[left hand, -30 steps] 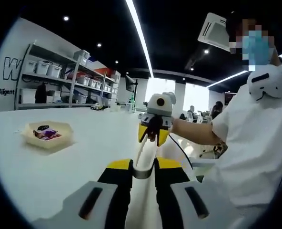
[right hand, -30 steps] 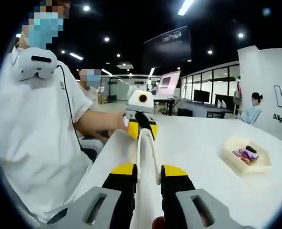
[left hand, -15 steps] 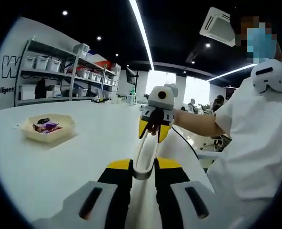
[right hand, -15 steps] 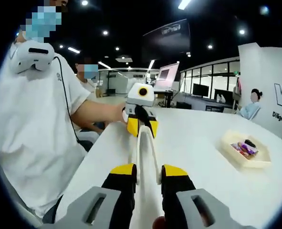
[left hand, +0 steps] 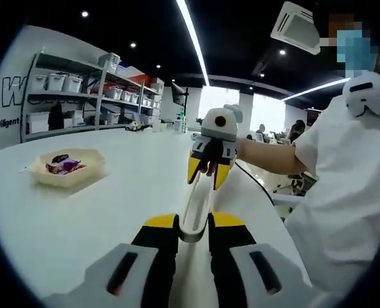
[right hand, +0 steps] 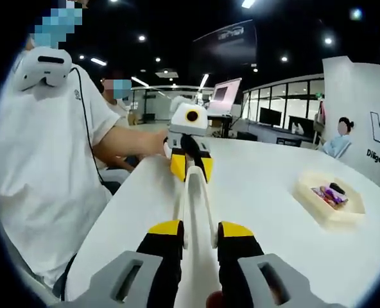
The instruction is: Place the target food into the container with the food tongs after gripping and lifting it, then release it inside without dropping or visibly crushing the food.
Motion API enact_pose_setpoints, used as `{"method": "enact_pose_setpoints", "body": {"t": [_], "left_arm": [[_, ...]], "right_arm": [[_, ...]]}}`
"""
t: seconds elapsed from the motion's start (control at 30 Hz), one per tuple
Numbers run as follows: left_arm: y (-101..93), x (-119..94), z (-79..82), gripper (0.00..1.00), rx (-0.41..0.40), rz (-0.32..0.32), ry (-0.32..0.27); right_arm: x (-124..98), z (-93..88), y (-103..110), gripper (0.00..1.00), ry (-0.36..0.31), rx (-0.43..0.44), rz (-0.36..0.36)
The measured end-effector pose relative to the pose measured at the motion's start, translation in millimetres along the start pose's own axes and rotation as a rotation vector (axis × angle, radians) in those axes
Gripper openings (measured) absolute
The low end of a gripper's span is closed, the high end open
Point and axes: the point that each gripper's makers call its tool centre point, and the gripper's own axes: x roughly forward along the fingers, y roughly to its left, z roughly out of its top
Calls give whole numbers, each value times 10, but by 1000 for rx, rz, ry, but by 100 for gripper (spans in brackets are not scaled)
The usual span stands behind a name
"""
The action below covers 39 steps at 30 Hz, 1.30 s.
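Room: dark ceiling with strip lights, storage shelves (left hand: 81, 96) against the far wall, a person in a white shirt (left hand: 344, 186) beside the white bench (left hand: 132, 192).
Bench: broad and white, carrying a shallow cream container (left hand: 66, 172) toward its left side in the left gripper view, and toward the right edge (right hand: 328, 202) in the right gripper view.
Food: wrapped pieces, purple and dark (left hand: 63, 165), lay inside the container, well apart from both grippers; seen again as small purple and dark pieces (right hand: 329, 194).
Tongs: white food tongs (left hand: 196, 205) stretched between the two grippers, one end in each; in the right gripper view the same tongs (right hand: 195, 205) ran forward to the other gripper.
Left gripper: left gripper (left hand: 193, 234), jaws nearly together, clamped on the near end of the tongs; seen from the other side (right hand: 190, 168) holding the far end, a hand behind it.
Right gripper: right gripper (right hand: 198, 237), jaws close together, pinching its end of the tongs; seen across the bench (left hand: 207, 172) gripping the far end.
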Motion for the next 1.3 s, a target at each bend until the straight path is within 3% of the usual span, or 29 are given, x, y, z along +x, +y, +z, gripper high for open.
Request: {"method": "enact_pose_setpoints", "body": {"t": [1.3], "left_arm": [[156,143,-262,17,78,43,170]], "right_arm": [[43,-248,-115,17,62,-5,-19]]}}
